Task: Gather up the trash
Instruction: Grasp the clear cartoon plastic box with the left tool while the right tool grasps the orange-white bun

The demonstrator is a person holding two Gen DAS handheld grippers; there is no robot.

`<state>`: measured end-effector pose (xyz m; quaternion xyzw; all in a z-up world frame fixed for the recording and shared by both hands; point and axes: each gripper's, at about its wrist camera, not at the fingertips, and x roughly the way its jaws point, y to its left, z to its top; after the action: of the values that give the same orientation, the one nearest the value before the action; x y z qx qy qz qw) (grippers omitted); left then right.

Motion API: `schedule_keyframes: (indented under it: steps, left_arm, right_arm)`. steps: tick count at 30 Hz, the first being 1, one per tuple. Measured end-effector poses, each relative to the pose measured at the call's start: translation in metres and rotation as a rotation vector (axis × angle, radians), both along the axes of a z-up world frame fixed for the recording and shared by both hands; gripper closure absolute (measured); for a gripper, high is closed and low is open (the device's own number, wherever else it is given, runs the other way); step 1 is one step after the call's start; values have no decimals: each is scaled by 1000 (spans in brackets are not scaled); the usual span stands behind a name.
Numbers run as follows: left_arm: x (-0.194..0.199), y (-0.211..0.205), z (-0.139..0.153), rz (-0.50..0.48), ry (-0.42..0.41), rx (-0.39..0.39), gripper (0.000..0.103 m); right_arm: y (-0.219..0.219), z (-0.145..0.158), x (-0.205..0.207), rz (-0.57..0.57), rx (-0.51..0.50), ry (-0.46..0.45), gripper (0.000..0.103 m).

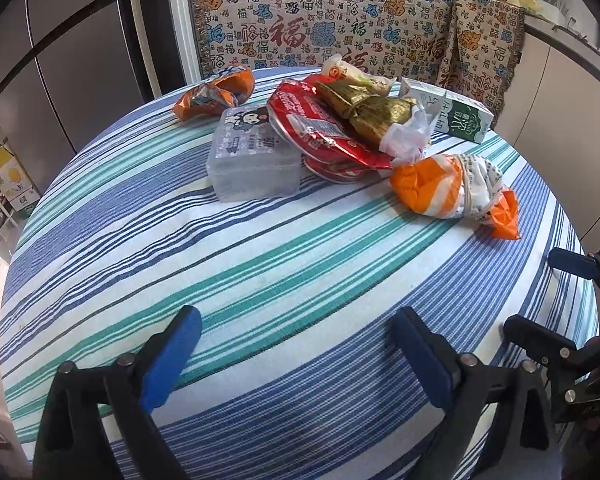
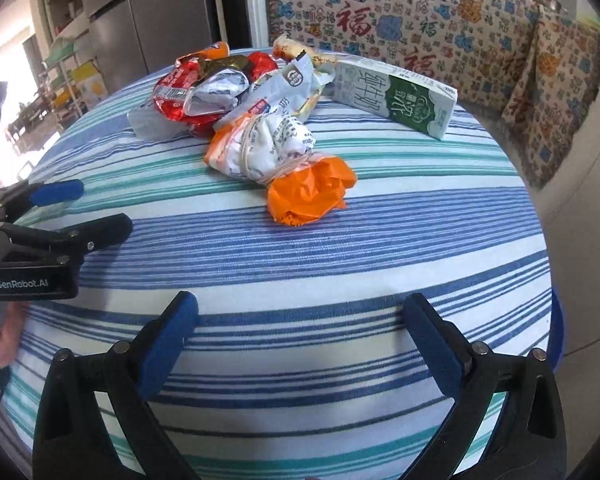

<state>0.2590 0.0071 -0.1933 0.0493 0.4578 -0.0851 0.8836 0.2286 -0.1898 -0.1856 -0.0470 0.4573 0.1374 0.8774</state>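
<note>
nothing looks collected yet: the trash pile (image 1: 340, 128), with the orange wrapper (image 2: 308, 196) and milk carton (image 2: 396, 96), sits on the striped counter (image 1: 260, 280), well apart from the left gripper (image 1: 296, 344) and right gripper (image 2: 300, 336), both spread wide and holding nothing.

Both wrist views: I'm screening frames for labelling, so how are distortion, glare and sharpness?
Left wrist view: fisheye bows the striped tablecloth; blown-out daylight at the left edge; red wrapper sharp. Right wrist view: same bowing; window glare washes out the left side; milk carton print stays readable.
</note>
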Motion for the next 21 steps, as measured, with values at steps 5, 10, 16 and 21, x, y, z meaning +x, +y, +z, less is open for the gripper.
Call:
schedule_keyframes:
  steps: [5,10,16,21]
  left_arm:
    - [4,4,0,2,-9,-3,0]
    - [4,6,0,3,-10,-4,0]
    - [17,11,2,-35,2,-15,0]
    - [49,11,0,-37,1,-9,0]
  right_arm:
    - [3,1,14,1,-11,-9,0]
    - [6,2,24,11,-15,0,0]
    - [6,2,28,12,-15,2,0]
    - [6,2,28,12,-15,2,0]
